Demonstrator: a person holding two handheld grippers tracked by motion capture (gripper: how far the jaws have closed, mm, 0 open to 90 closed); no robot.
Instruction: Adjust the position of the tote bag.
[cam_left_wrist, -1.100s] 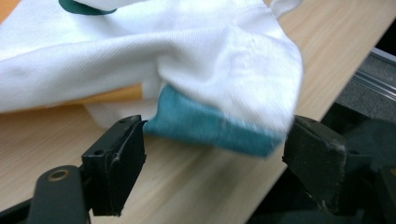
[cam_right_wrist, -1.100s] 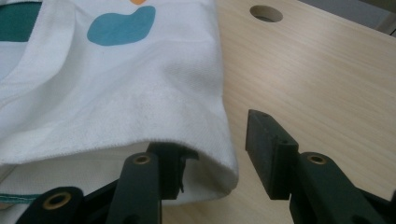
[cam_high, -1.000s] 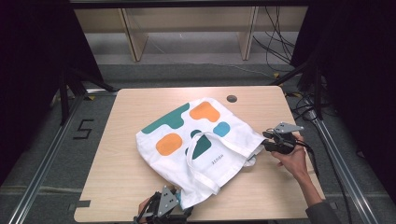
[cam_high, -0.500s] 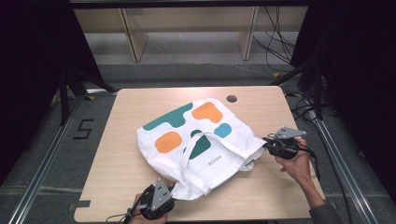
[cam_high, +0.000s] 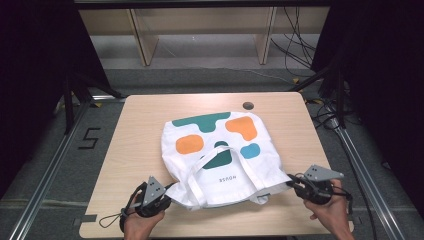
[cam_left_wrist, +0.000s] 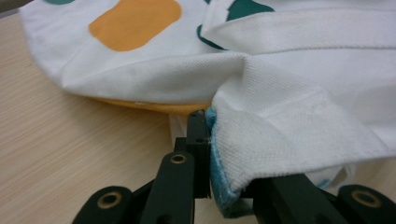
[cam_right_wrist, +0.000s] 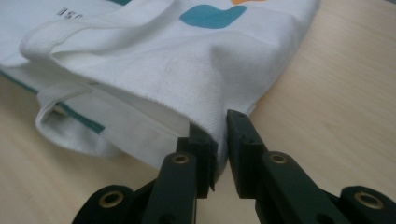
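Observation:
A white tote bag (cam_high: 250, 170) with orange, teal and blue patches lies flat on the wooden table (cam_high: 140, 130), its handles toward the near edge. My left gripper (cam_high: 172, 192) is shut on the bag's near left corner. In the left gripper view, cloth (cam_left_wrist: 303, 93) folds over one jaw of the left gripper (cam_left_wrist: 219, 140). My right gripper (cam_high: 290, 181) pinches the near right corner. In the right gripper view, a thin fold of cloth (cam_right_wrist: 163, 70) sits between the jaws of the right gripper (cam_right_wrist: 219, 130). Both sets of jaws have just been closing on the cloth.
A round dark cable hole (cam_high: 248, 105) sits near the table's far edge. Bare wood (cam_high: 135, 165) lies left of the bag. Beside the table are metal floor rails (cam_high: 55, 165) and a floor mark "5" (cam_high: 88, 137). Wooden shelf legs (cam_high: 142, 40) stand behind.
Both hands moved: the right gripper came toward the near edge, the left one slid left. The bag turned and spread out between them, its mouth edge now roughly along the near edge.

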